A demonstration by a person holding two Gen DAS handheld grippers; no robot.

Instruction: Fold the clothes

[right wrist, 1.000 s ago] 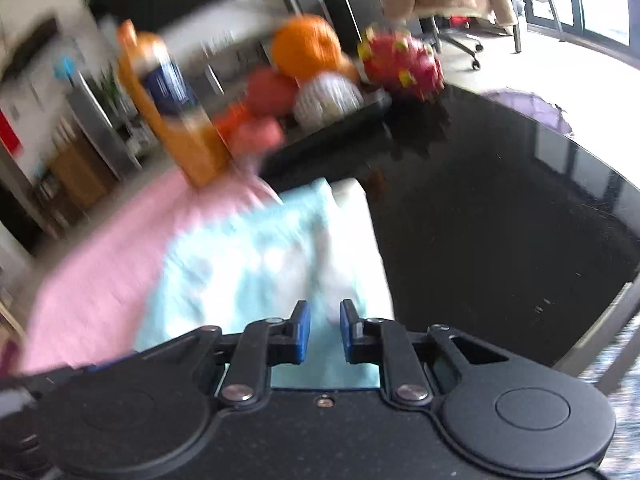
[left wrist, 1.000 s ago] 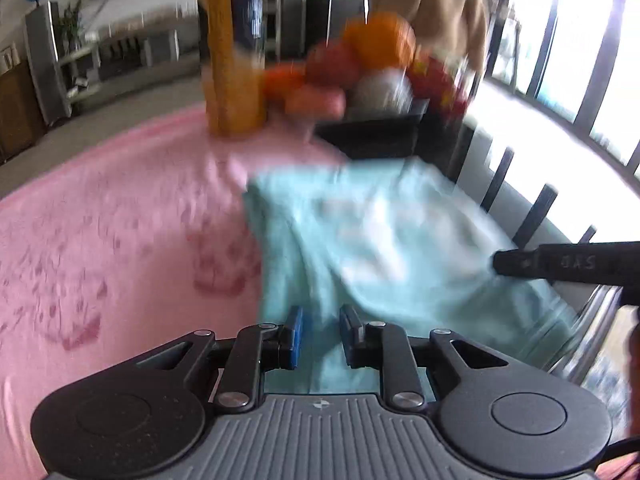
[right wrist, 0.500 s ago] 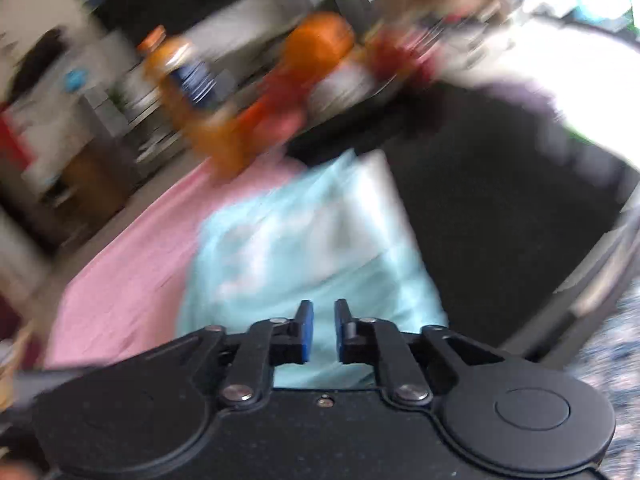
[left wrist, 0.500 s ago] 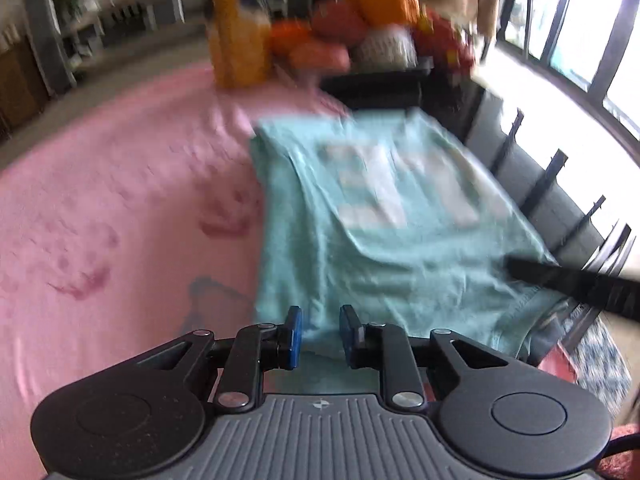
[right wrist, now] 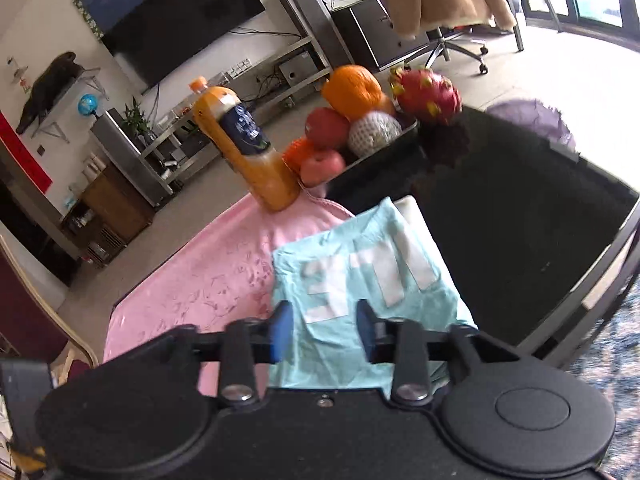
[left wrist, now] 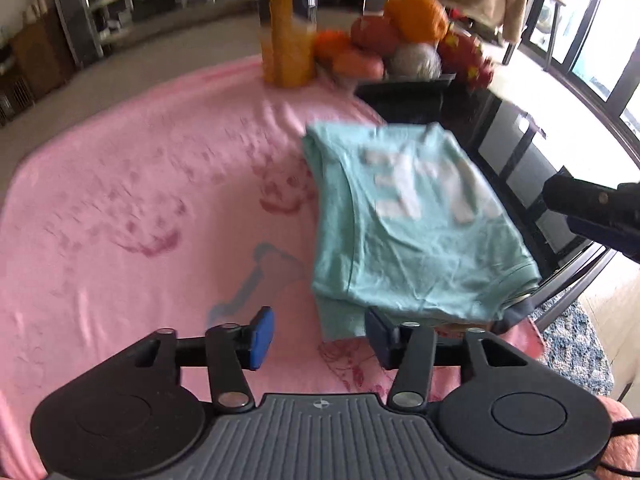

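Folded shirt (left wrist: pixel 408 220) near juice bottle (right wrist: pixel 244 148)

A: Can you read the white letters on the teal shirt (left wrist: pixel 404 220)?
B: No, they are blurred in the left view, and in the right view the gripper body covers the shirt's near edge.
A: And the orange bottle (left wrist: pixel 286 32)?
B: Its top is cut off in the left view, and the label is too smeared to read.

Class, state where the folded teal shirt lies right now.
In both wrist views the folded teal shirt lies on the pink cloth's right edge, below the fruit tray.
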